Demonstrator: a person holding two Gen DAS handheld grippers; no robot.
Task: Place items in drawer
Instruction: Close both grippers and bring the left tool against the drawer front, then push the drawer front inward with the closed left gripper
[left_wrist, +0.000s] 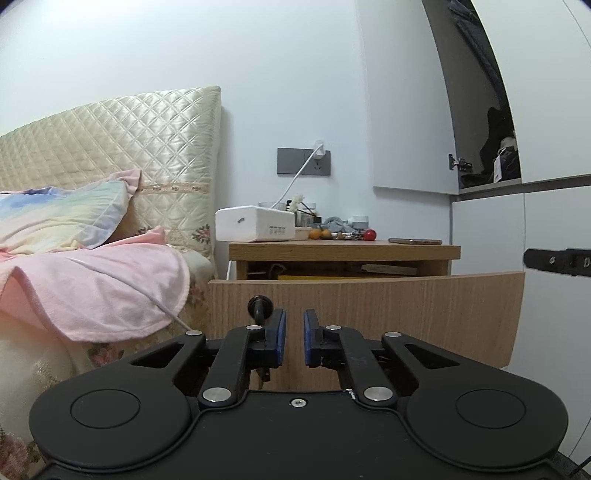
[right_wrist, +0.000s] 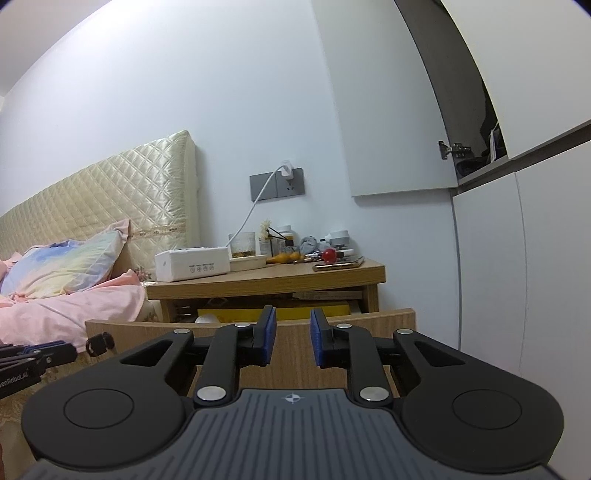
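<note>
Left wrist view: left gripper (left_wrist: 294, 338) level before the pulled-out wooden drawer (left_wrist: 365, 314), blue pads drawn nearly together, nothing between; black knob (left_wrist: 259, 306) just left. Right wrist view: right gripper (right_wrist: 293, 338) narrowed, empty; slim flat phone (right_wrist: 338, 264) on nightstand (right_wrist: 269, 278), ahead, above, slightly right, nearer this hand.

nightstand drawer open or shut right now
Open. The drawer front stands pulled out from the nightstand, leaving a gap where a yellow item inside shows.
</note>
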